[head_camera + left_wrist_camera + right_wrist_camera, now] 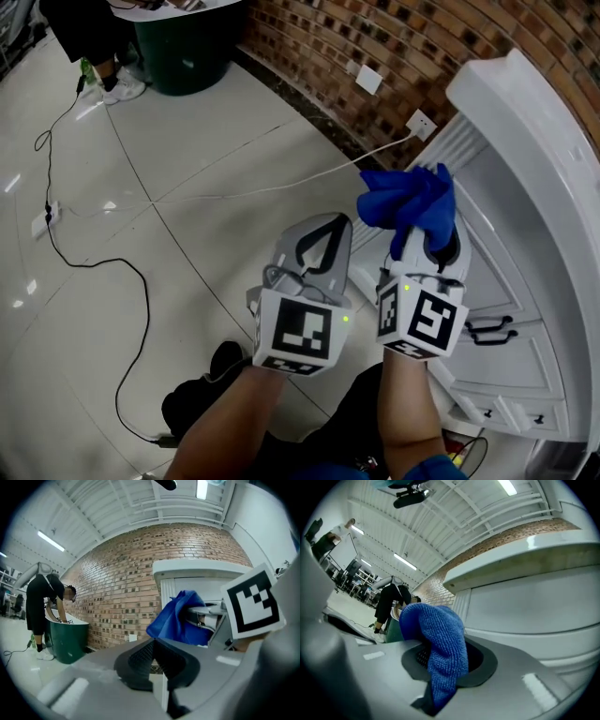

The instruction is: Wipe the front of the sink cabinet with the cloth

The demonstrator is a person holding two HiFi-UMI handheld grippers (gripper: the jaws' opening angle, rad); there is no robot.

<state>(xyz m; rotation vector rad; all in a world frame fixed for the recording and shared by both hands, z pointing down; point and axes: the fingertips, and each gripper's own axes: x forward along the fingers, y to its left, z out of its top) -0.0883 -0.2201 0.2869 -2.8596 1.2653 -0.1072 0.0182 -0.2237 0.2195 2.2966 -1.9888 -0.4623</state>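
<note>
While we look down through the head view, the left gripper (324, 223) and the right gripper (427, 236) sit side by side, close to each other, above the pale tiled floor (187, 169). A blue cloth (409, 197) bunches up from the right gripper's tip. The white sink cabinet (534, 225) stands just to its right, with black handles (491, 328) on its front. We cannot tell from this angle whether cloth and cabinet touch. A white cable (272, 187) runs across the floor to a socket (420, 123) on the brick wall (375, 56). A dark green tub (183, 47) stands at the far end of that wall, with a person (94, 37) beside it. From the left gripper view, this gripper's black-padded jaws are pressed together with nothing between them. Beyond them, to the right, the cloth hangs from the right gripper, whose marker cube (253, 603) faces the camera. The cabinet rises behind it against the brick. At far left the person bends over the tub. From the right gripper view, the jaws pinch the cloth: its looped blue fabric fills the gap between the pads, mounds above them and trails down toward the camera. The curved cabinet front fills the right side, close to the cloth, with a sliver of space showing between them.
</note>
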